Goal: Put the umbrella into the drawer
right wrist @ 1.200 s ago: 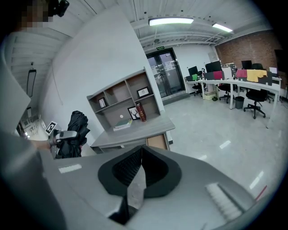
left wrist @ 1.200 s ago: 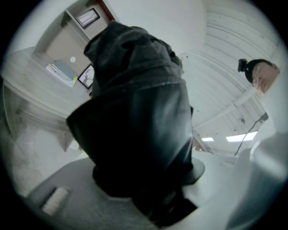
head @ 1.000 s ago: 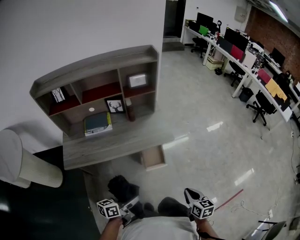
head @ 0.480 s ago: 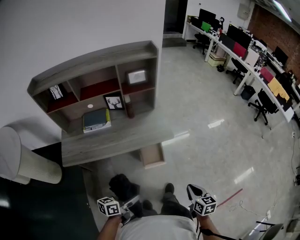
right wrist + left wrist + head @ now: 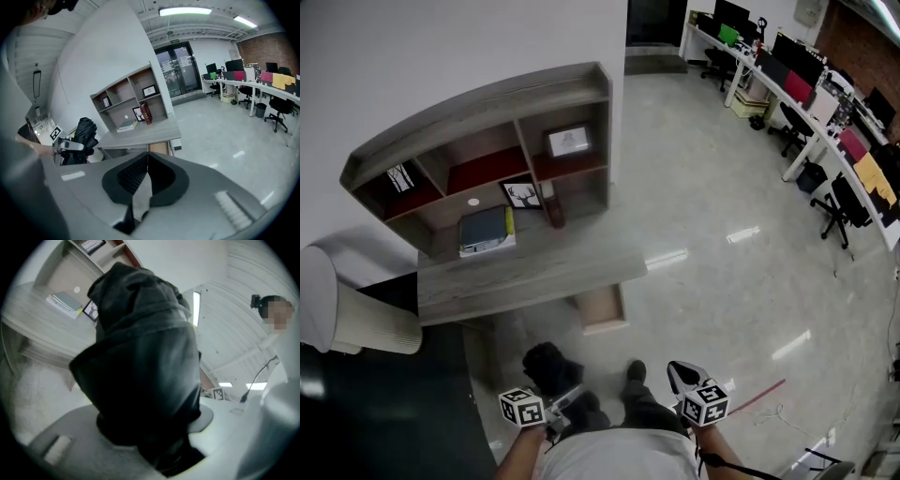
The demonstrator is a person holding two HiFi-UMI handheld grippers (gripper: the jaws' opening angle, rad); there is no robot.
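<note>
The left tool (image 5: pixel 564 400) was clamped on the folded black umbrella (image 5: pixel 145 371), well apart from the open drawer (image 5: pixel 602 310) under the tabletop (image 5: pixel 525 277); the right tool (image 5: pixel 146 161) was closed and empty. The umbrella appeared light, its fabric soft and slack; the grip belonged on the stiff central shaft.

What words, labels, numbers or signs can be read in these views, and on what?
No text is legible in any view.
Green sign over the glass doors: too small to read.
Red book, spine print: blurred.
Framed card: too small.
</note>
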